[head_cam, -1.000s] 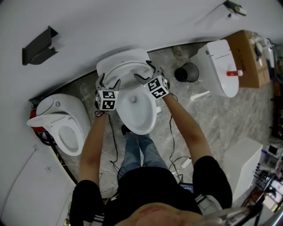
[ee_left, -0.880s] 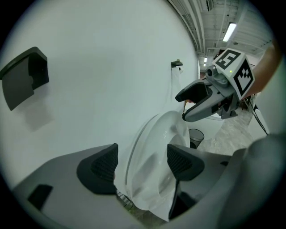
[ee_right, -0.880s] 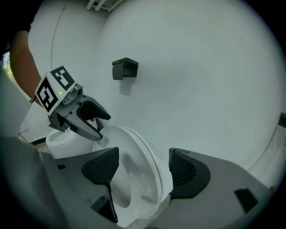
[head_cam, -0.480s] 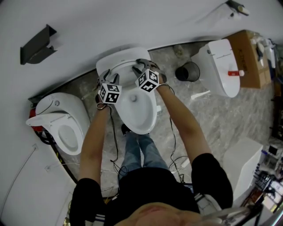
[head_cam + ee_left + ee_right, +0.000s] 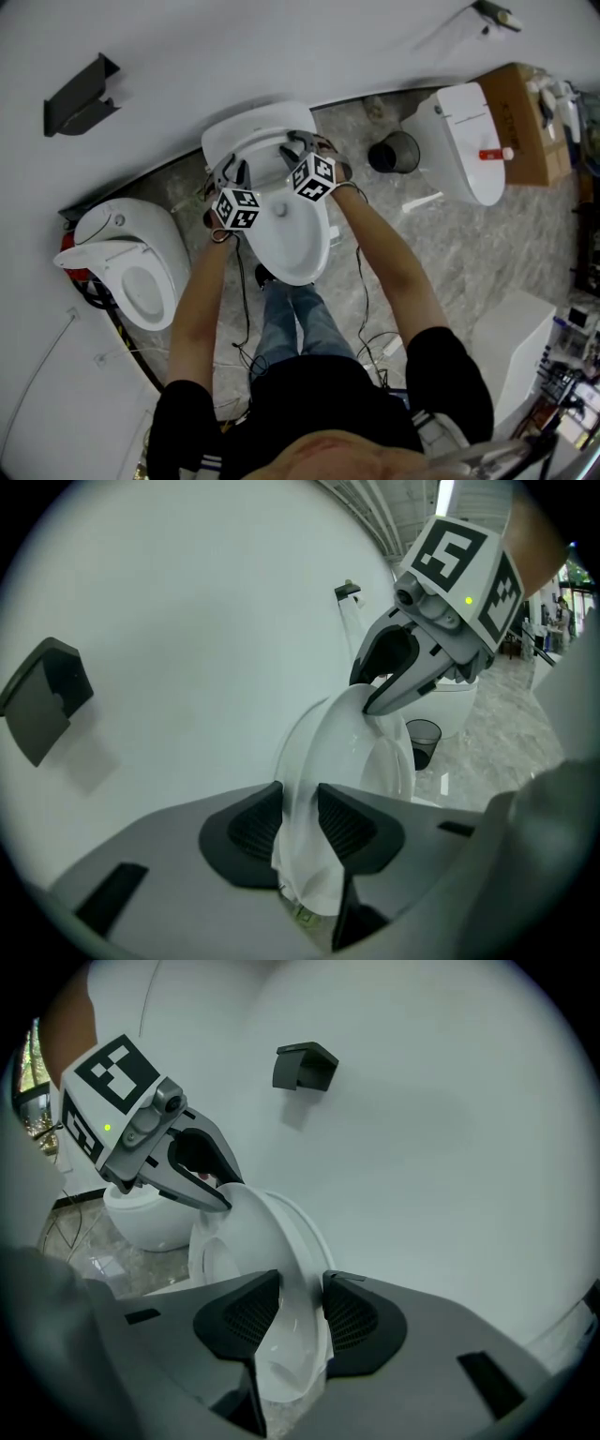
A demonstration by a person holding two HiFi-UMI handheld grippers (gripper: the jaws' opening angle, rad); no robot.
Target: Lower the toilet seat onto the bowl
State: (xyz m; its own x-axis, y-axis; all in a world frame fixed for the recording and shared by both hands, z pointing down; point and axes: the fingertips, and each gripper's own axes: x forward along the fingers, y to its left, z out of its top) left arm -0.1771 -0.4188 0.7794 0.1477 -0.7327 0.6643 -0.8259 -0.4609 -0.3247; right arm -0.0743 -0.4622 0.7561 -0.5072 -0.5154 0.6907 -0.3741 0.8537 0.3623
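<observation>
- Toilet seat (image 5: pixel 291 1241): it stands raised, close to upright, at the back of the bowl (image 5: pixel 295 234), with the wall (image 5: pixel 281 47) close behind it. We judge the lowering not yet begun.
- Left tool (image 5: pixel 298 819): its jaws have just been closing, and both ribbed pads now press on the seat's edge on our left side.
- Right tool (image 5: pixel 300 1312): its jaws have likewise just been closing, and they now clamp the seat's edge on the opposite side, about level with the left one.
- Hazard, slip: the rim is smooth and glossy and the pads hold only a narrow strip of it. Too loose a hold could let the seat drop and slam onto the bowl.
- Hazard, twist: if one tool goes down ahead of the other, the seat could rack on its hinge.
- Hazard, pinch: the lower jaws lie under the rim, so they could be trapped between seat and bowl at the end of the swing unless we release in time.
- Hazard, lid: we cannot tell whether a lid is caught together with the seat.
- Room to move: the arc forward over the bowl looks free.
- Edges: our legs (image 5: pixel 300 319) stand at the bowl's front. A neighbouring toilet (image 5: pixel 131 262) and a black bin (image 5: pixel 396 153) sit well apart to either side, and cables (image 5: pixel 361 309) trail on the floor.
</observation>
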